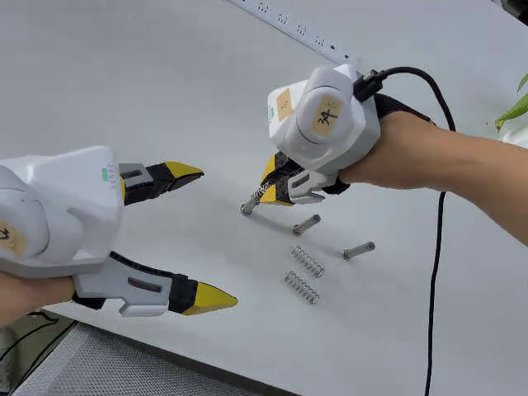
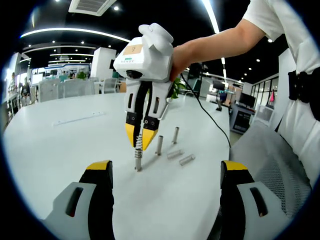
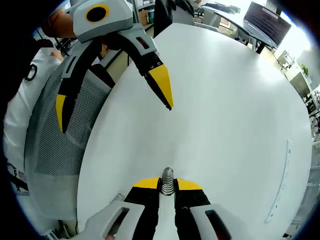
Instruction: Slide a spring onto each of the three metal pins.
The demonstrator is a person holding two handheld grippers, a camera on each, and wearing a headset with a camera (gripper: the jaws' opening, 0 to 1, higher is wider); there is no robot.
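My right gripper (image 1: 270,193) is shut on a spring (image 1: 261,195), whose lower end sits over the top of the leftmost metal pin (image 1: 247,208). In the left gripper view that spring (image 2: 138,142) hangs from the right gripper (image 2: 142,136) just above the upright pin (image 2: 137,163). Two bare pins (image 1: 307,223) (image 1: 359,249) stand to the right. Two loose springs (image 1: 307,261) (image 1: 301,287) lie on the white table (image 1: 148,74) in front of them. My left gripper (image 1: 202,238) is open and holds nothing, left of the pins. The right gripper view has the spring (image 3: 167,180) between its jaws.
A white power strip (image 1: 297,30) runs along the table's far edge. The right gripper's black cable (image 1: 434,247) trails down the right side. Green leaves (image 1: 515,108) are at the far right. A grey mesh seat (image 1: 82,365) lies below the near table edge.
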